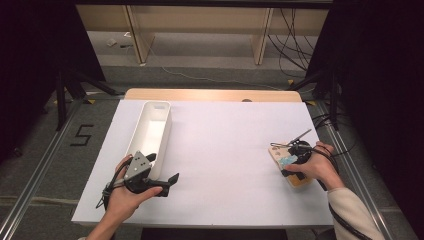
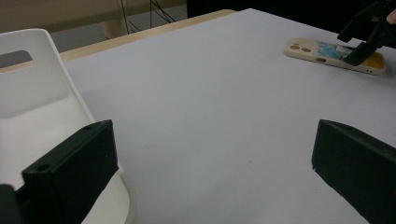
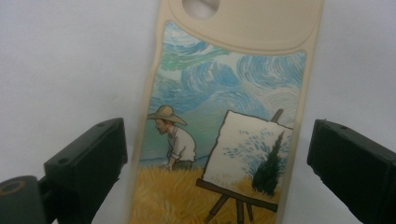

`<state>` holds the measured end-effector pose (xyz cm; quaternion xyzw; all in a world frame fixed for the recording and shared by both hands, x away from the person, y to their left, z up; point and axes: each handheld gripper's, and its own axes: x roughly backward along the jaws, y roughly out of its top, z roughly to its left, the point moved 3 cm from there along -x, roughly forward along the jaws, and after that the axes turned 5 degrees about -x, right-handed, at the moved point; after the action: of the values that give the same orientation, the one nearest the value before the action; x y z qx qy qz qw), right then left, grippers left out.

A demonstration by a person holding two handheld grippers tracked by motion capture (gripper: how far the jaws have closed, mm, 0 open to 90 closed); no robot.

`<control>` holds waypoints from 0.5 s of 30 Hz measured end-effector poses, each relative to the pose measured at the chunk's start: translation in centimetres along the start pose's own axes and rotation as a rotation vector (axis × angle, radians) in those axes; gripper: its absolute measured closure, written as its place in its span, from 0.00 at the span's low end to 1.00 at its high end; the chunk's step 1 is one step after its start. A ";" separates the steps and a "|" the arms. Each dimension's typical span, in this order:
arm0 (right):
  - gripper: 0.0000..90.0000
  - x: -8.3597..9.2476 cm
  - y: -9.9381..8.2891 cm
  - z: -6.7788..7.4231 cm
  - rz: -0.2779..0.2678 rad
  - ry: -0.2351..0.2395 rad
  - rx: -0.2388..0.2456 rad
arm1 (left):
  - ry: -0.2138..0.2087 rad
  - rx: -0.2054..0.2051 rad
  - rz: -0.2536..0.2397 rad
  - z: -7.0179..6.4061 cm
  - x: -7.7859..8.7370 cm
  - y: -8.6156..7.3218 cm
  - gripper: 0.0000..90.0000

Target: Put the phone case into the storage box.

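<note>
A beige phone case (image 1: 286, 162) printed with a painter at an easel in a wheat field lies flat near the table's right edge, with the camera cut-out at its far end. My right gripper (image 1: 298, 153) points down over it. In the right gripper view its jaws stand open on either side of the phone case (image 3: 224, 116), with a gap between each pad and the case's edges. My left gripper (image 1: 162, 169) rests at the front left, open and holding nothing. The left gripper view shows the phone case (image 2: 327, 53) far off under my right gripper (image 2: 362, 44).
A long white bin (image 1: 137, 135) stands at the left, just beyond my left gripper, and its end wall (image 2: 42, 93) fills the near left of the left gripper view. White sheet (image 1: 225, 150) covers the table between the two hands. Cables trail from both grippers.
</note>
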<state>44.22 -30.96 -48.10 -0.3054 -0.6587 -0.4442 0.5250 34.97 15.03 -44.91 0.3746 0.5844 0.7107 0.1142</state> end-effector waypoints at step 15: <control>0.07 -0.7 0.4 -0.3 0.045 0.007 -0.019 | -0.002 -0.002 -0.001 0.0 0.0 0.0 0.00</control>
<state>44.89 -31.01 -48.61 -0.3236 -0.6455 -0.4394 0.5344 35.00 15.03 -44.94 0.3752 0.5836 0.7108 0.1155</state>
